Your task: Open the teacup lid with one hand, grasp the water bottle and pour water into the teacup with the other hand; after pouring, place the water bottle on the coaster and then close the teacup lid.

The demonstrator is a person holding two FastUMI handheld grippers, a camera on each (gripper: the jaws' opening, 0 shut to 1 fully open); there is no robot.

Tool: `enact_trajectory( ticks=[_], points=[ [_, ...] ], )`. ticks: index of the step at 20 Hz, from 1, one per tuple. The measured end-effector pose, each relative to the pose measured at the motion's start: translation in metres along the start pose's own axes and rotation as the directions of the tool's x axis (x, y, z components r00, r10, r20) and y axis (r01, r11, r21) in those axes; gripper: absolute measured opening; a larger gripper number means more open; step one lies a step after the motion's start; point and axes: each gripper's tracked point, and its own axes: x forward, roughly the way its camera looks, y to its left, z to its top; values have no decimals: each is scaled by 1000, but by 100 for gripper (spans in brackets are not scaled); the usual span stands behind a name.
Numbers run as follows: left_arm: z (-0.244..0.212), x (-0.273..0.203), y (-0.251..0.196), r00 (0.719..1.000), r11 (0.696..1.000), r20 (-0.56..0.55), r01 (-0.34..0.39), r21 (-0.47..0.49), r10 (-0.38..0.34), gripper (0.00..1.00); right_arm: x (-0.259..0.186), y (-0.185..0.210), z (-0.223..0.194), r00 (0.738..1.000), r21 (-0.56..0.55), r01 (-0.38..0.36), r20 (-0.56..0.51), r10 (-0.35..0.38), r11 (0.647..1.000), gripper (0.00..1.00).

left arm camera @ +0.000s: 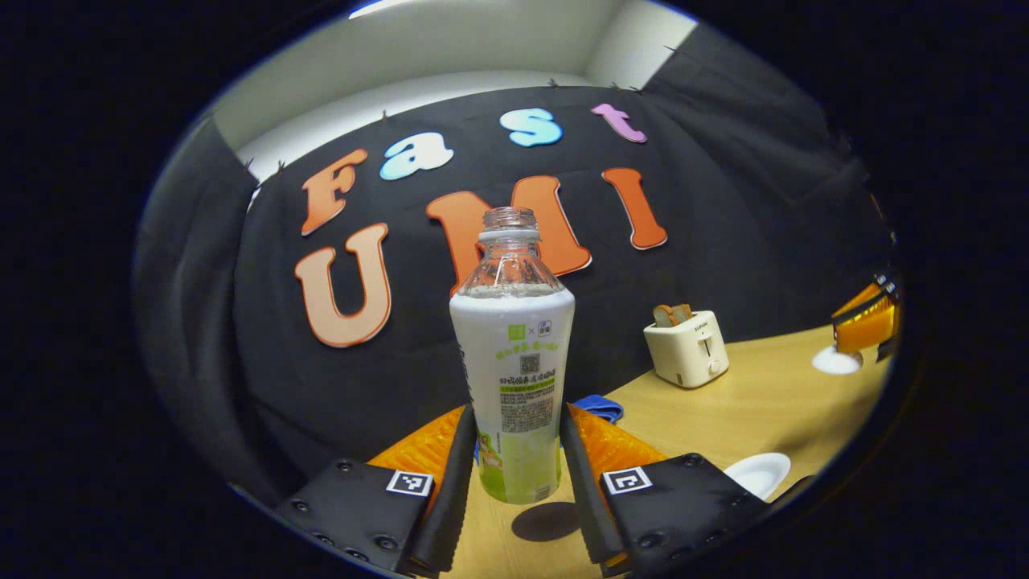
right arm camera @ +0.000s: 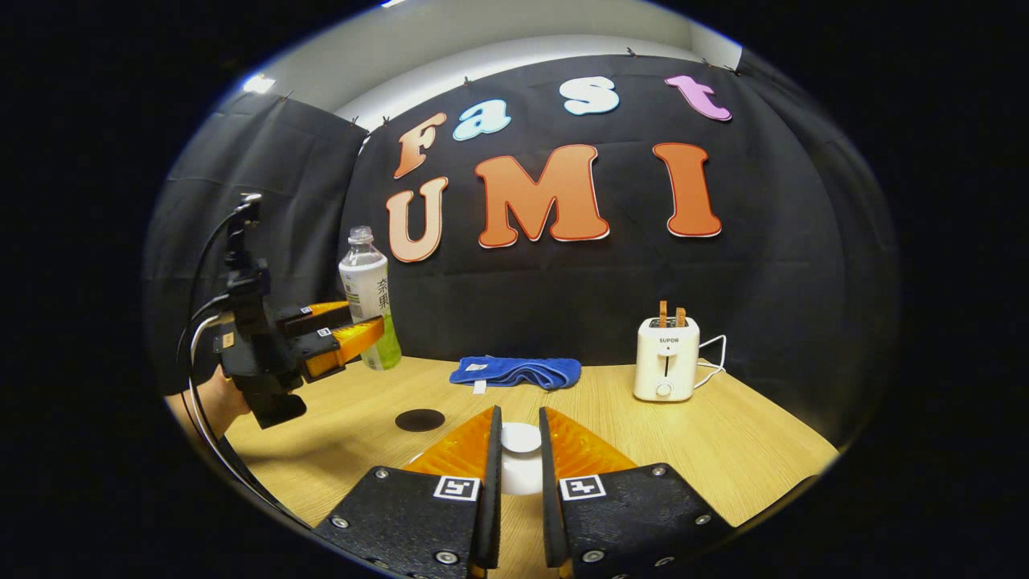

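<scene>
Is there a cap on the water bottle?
No. In the left gripper view the water bottle has a bare open neck with its threads showing and nothing on top.

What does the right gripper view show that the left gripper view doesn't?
Right gripper view: the hand and cables behind the left gripper, seen from the side. Left gripper view: the water bottle with its uncapped neck close up, and the right gripper at the far edge. Both: bottle, toaster, blue towel, wooden table.
</scene>
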Motion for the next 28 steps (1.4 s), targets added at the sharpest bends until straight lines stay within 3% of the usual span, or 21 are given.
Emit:
enact_trajectory(
  ticks=[4, 7, 12, 14, 19, 28],
  points=[
    [-19, -1, -4, 997, 982, -76, -36, -187, 22, 62, -2, -4, -1, 1000, -4, 10, -1, -10, 1000, 22],
    [-37, 6, -7, 990, 962, -138, -46, -269, 9, 60, -1, -4, -3, 1000, -6, 10, -4, -10, 1000, 22],
    [-62, 3, -10, 974, 952, -227, -74, -297, 5, 60, 0, -2, -6, 1000, -9, 2, -12, -2, 1000, 22],
    [-69, 3, -10, 967, 949, -253, -86, -305, 6, 64, 0, -2, -7, 1000, -7, 0, -13, 0, 1000, 22],
    [-91, 10, -15, 956, 954, -295, -85, -289, -4, 60, 0, 2, -9, 1000, -9, -9, -18, 9, 1000, 22],
    [-116, 21, -24, 938, 957, -346, -79, -279, -24, 64, 0, -1, -11, 1000, -7, -2, -25, 2, 1000, 22]
  ],
)
